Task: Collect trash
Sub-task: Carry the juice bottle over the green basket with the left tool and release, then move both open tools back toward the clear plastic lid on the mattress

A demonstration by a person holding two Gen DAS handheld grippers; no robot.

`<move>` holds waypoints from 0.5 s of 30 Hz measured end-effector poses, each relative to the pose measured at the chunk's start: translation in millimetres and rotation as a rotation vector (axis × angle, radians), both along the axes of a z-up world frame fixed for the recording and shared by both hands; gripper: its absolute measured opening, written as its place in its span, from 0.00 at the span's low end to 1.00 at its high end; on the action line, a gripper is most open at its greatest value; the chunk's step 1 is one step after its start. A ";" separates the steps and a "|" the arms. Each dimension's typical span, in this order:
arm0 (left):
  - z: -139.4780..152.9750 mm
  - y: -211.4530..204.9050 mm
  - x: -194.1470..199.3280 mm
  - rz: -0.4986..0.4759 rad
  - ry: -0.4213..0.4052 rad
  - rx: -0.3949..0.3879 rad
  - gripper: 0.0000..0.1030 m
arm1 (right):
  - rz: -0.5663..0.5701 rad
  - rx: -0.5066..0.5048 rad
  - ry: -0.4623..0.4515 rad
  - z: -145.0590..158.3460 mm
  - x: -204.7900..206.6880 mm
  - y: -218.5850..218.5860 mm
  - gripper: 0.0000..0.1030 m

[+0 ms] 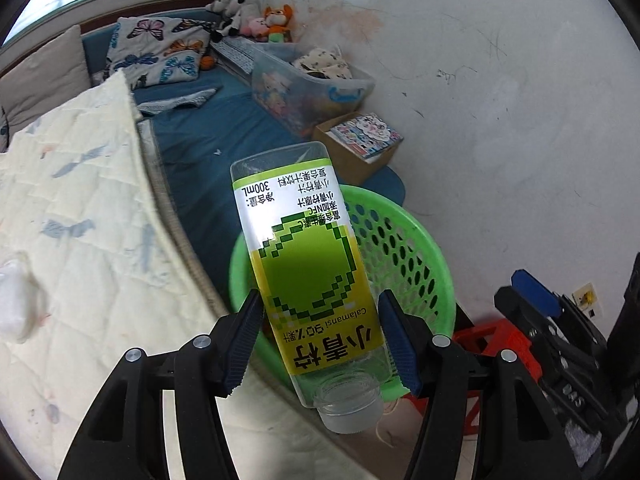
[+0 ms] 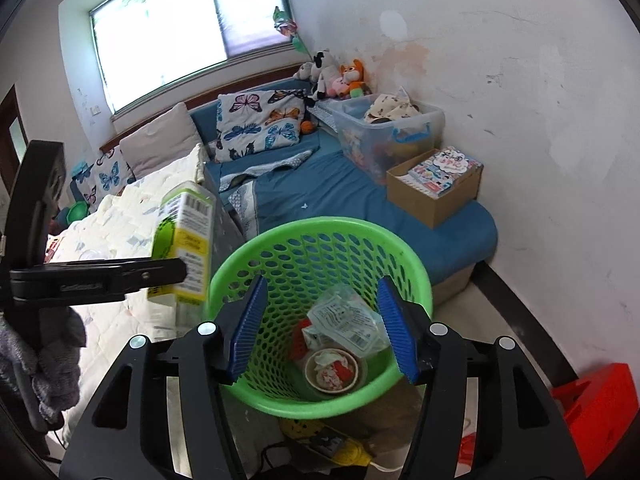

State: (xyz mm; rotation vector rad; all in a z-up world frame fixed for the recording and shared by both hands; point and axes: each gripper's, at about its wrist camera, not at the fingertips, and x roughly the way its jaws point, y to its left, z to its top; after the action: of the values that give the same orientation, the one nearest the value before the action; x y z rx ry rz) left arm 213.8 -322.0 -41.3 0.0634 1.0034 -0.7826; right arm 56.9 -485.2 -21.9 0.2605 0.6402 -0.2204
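An empty clear juice bottle (image 1: 308,276) with a yellow-green label sits between my left gripper's (image 1: 322,340) blue pads, cap end toward the camera. The pads stand close beside it, the left one touching; a narrow gap shows on the right. It hangs above the green perforated basket (image 1: 416,264). In the right wrist view the bottle (image 2: 186,240) is left of the basket (image 2: 256,256), held by the other gripper. My right gripper (image 2: 322,328) is open and empty over the basket, which holds a crumpled plastic wrapper (image 2: 346,320) and a paper cup (image 2: 331,370).
A bed with a cream quilt (image 1: 80,240) and blue sheet (image 2: 340,188) lies behind the basket. A cardboard box of books (image 2: 436,184) and a clear toy bin (image 2: 384,128) sit near the white wall. A red stool (image 2: 596,408) stands on the right; a yellow power strip (image 2: 332,440) lies below.
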 end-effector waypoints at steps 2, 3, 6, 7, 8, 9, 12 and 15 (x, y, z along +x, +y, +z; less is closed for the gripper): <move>-4.5 -7.3 -0.4 -0.007 0.014 -0.010 0.56 | -0.008 0.005 -0.003 0.1 -3.5 -2.3 0.56; -6.8 -11.1 -0.9 -0.008 0.021 -0.011 0.56 | -0.013 0.011 -0.004 -0.4 -5.8 -4.5 0.56; -9.9 -16.7 -2.8 -0.010 0.025 -0.032 0.56 | -0.025 0.016 -0.004 -1.5 -10.2 -7.8 0.56; -10.3 -18.4 -3.8 -0.017 0.026 -0.038 0.58 | -0.028 0.018 -0.004 -2.0 -11.4 -8.1 0.56; -10.6 -20.3 -5.2 -0.022 0.028 -0.037 0.59 | -0.031 0.021 -0.004 -2.1 -11.0 -9.4 0.56; -10.3 -21.1 -7.5 -0.026 0.024 -0.031 0.59 | -0.033 0.024 -0.003 -2.6 -11.7 -10.1 0.56; -7.0 -18.1 -11.9 -0.034 0.000 -0.025 0.59 | -0.034 0.035 -0.007 -3.6 -13.7 -10.3 0.56; -1.9 -7.0 -15.7 -0.028 -0.026 -0.009 0.59 | -0.025 0.042 -0.009 -2.9 -12.5 -8.1 0.56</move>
State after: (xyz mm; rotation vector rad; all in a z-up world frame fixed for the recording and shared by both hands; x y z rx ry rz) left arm 198.1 -329.0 -43.2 0.0795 0.9757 -0.8096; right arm 44.4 -493.3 -24.8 0.3098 0.6339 -0.2302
